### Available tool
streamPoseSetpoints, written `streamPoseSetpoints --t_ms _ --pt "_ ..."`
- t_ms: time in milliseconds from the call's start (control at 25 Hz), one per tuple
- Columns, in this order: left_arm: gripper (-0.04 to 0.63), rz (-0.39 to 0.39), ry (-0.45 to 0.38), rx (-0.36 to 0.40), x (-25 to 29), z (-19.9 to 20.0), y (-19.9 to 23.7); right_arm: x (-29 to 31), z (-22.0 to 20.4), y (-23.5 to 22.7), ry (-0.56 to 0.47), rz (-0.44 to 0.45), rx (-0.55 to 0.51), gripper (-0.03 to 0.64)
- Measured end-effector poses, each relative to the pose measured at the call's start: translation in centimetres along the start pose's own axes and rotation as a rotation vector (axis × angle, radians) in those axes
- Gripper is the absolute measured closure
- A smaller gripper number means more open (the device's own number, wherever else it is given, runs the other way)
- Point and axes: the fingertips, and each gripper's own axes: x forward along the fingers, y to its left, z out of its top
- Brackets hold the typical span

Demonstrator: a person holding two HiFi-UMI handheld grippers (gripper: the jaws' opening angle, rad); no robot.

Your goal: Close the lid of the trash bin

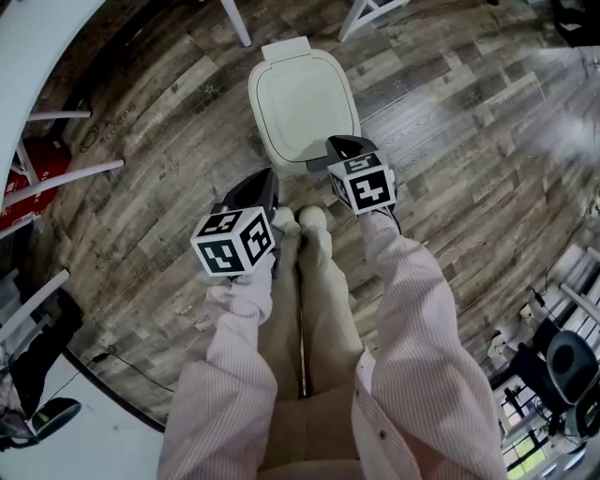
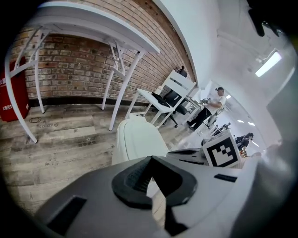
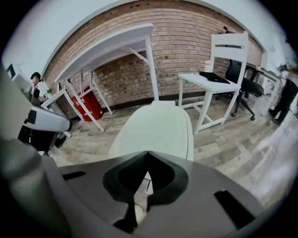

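The pale green trash bin (image 1: 302,103) stands on the wooden floor with its lid (image 3: 156,130) down flat on top. My right gripper (image 1: 339,146) is shut with nothing in it, and its tip sits over the lid's near right edge. Whether it touches the lid I cannot tell. My left gripper (image 1: 264,180) is also shut and holds nothing, just off the bin's near left corner. In the left gripper view the lid (image 2: 139,138) lies just beyond the closed jaws (image 2: 152,157). The closed right jaws (image 3: 148,152) point at the lid's near end.
My shoes (image 1: 300,220) stand right in front of the bin. White table legs (image 1: 234,21) and a white desk (image 3: 205,83) stand beyond it by the brick wall (image 3: 186,46). A red box (image 1: 37,173) sits at the left. People (image 2: 212,104) are far off.
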Motion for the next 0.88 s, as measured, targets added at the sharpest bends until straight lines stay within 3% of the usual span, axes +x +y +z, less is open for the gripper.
streamPoseSetpoints --t_ms 320,600,880 --pt "0.601 -0.023 -0.068 0.057 -3.0 5.2 -1.8 -5.1 5.0 1.6 -0.136 0.024 -0.020 0.614" --pt "0.601 -0.016 -0.156 0.062 -7.3 8.9 -3.1 -10.6 8.7 2.9 -0.251 0.029 0.004 0.614" --pt "0.601 -0.045 -0.227 0.140 -12.8 12.4 -5.7 -16.7 12.8 5.1 -0.379 0.042 0.043 0.614"
